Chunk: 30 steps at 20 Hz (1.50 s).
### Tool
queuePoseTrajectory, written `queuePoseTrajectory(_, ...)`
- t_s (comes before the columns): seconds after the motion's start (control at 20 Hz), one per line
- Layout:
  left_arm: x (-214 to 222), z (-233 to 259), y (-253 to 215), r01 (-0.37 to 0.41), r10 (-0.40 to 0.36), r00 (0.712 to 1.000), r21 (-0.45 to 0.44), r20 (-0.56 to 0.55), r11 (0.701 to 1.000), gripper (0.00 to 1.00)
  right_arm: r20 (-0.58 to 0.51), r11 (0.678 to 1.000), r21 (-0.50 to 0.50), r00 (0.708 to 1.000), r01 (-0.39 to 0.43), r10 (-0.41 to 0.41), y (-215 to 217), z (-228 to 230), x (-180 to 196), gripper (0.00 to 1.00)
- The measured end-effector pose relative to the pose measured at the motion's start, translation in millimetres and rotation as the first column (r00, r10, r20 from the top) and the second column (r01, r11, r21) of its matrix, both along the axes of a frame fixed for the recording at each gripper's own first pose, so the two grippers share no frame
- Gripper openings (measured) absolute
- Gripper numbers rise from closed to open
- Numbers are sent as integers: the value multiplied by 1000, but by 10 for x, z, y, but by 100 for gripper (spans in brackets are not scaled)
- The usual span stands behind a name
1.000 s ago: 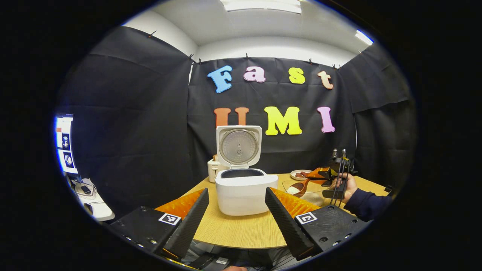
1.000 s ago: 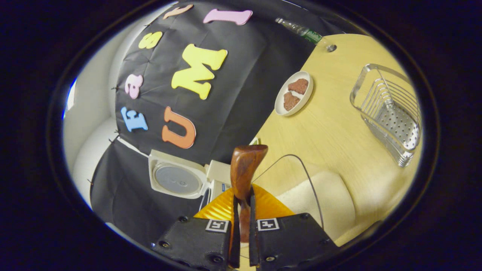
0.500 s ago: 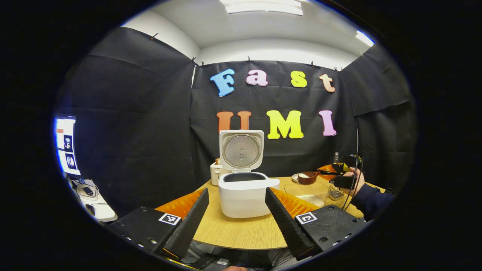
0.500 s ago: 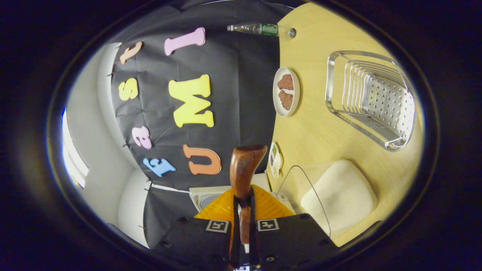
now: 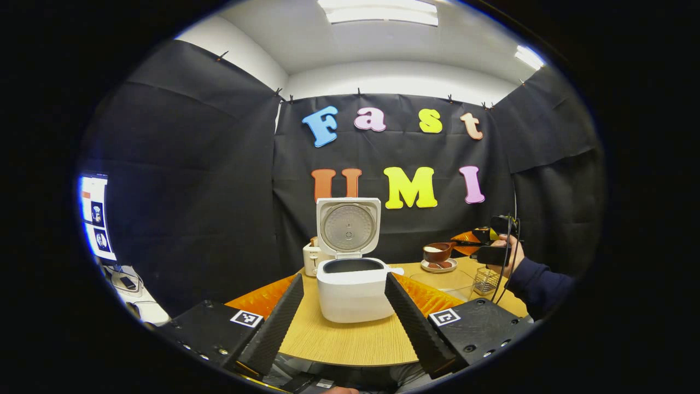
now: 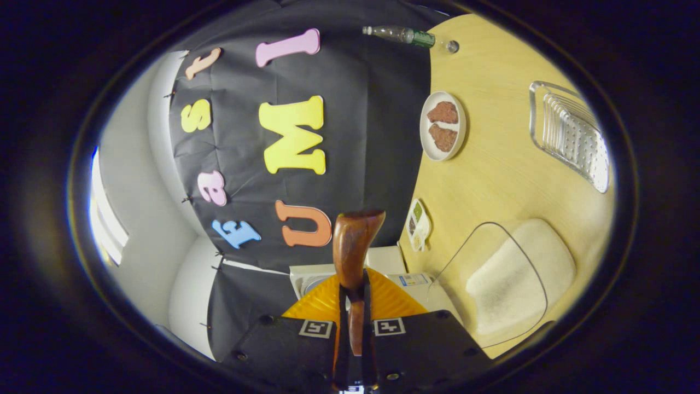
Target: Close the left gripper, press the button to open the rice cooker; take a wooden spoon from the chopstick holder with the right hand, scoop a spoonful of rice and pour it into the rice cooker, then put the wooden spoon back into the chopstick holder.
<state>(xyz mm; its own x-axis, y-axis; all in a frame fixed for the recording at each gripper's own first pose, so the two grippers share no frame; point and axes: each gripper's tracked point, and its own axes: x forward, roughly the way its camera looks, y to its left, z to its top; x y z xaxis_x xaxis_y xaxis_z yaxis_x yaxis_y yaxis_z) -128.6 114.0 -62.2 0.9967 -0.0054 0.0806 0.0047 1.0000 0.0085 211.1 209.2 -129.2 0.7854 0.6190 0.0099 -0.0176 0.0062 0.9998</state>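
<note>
R gripper (image 6: 354, 306) clamps wooden spoon (image 6: 353, 251) at mid-handle; stiff, light, prob. slick; loaded bowl must stay level; L gripper (image 5: 343, 312) parted, idle; rice cooker (image 5: 353, 287) lid up.

wooden spoon (image 6: 353, 246) glossy wood | table (image 6: 492, 169) matt woodgrain | chopstick holder (image 6: 571, 134) shiny perforated metal

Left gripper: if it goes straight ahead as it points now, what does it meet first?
Probably the rice cooker: its body sits dead ahead between the open fingers of the left gripper, lid up. Only bare table lies between; depth is unclear.
</note>
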Motion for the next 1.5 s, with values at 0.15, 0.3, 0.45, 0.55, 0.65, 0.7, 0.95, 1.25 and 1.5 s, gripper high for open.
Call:
queuePoseTrajectory(0.15, 30, 6, 114, -9, 9, 1000, -3, -6, 1000, 95, 20, 1000, -20, 1000, 1, 0, 220, 163, 133, 14)
queuePoseTrajectory(0.3, 80, -70, 200, -17, 16, 999, -11, -28, 1000, 95, 60, 997, -82, 998, -3, 8, 486, 315, 291, 14)
queuePoseTrajectory(0.45, 118, -85, 286, -24, 24, 999, -14, -37, 1000, 95, 67, 991, -132, 997, -33, 42, 775, 338, 370, 14)
queuePoseTrajectory(0.55, 170, -76, 293, -27, 26, 999, -21, -39, 999, 95, 61, 985, -165, 996, -46, 57, 961, 315, 441, 14)
queuePoseTrajectory(0.65, 207, -66, 309, -25, 23, 999, -34, -49, 999, 95, 56, 980, -183, 994, -79, 90, 1193, 302, 512, 14)
queuePoseTrajectory(0.7, 216, -49, 311, -27, 25, 998, -38, -54, 999, 95, 59, 977, -195, 993, -88, 101, 1282, 300, 538, 14)
queuePoseTrajectory(0.95, 291, 23, 365, -44, 42, 997, -37, -62, 998, 95, 101, 940, -324, 984, -108, 148, 1706, 347, 679, 14)
queuePoseTrajectory(1.25, 415, 153, 374, -48, 46, 997, -38, -55, 998, 95, 208, 839, -541, 955, -66, 210, 2092, 491, 771, 14)
queuePoseTrajectory(1.5, 519, 145, 396, -50, 48, 996, -21, -73, 999, 95, 355, 709, -702, 892, 58, 278, 2273, 656, 719, 14)
